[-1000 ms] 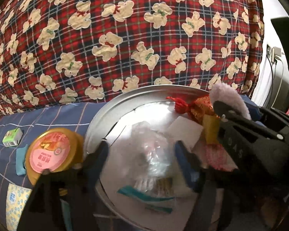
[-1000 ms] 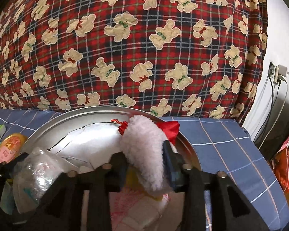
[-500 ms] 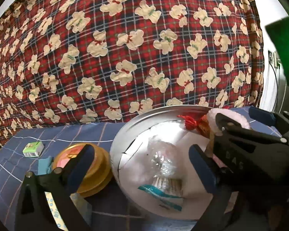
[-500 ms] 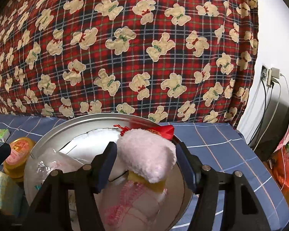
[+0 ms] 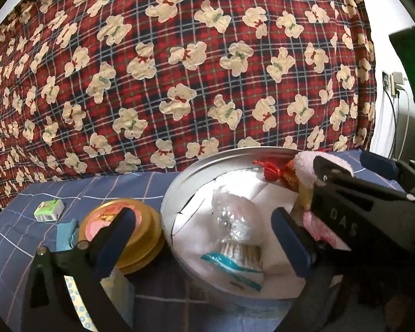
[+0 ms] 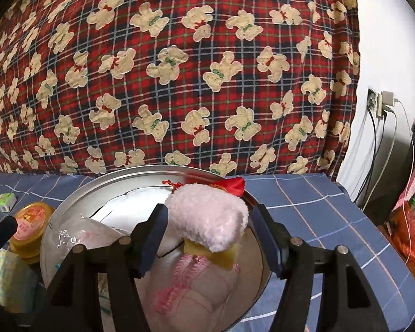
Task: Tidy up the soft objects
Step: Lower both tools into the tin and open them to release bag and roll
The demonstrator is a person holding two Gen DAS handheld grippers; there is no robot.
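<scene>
Inside one metal basin (image 6: 77,193): one fluffy pink roll (image 6: 207,215), one plastic bag (image 5: 235,218); both grippers' jaws released, touching nothing.

Matt metal basin (image 6: 77,193), fluffy pink cloth (image 6: 207,215), crinkly glossy plastic bag (image 5: 232,215), woven plaid quilt (image 5: 179,69)

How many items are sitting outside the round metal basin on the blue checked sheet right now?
4, all left of the basin: small green-white box, gold-lidded round tin, teal packet, patterned tissue pack. More may be hidden.
</scene>
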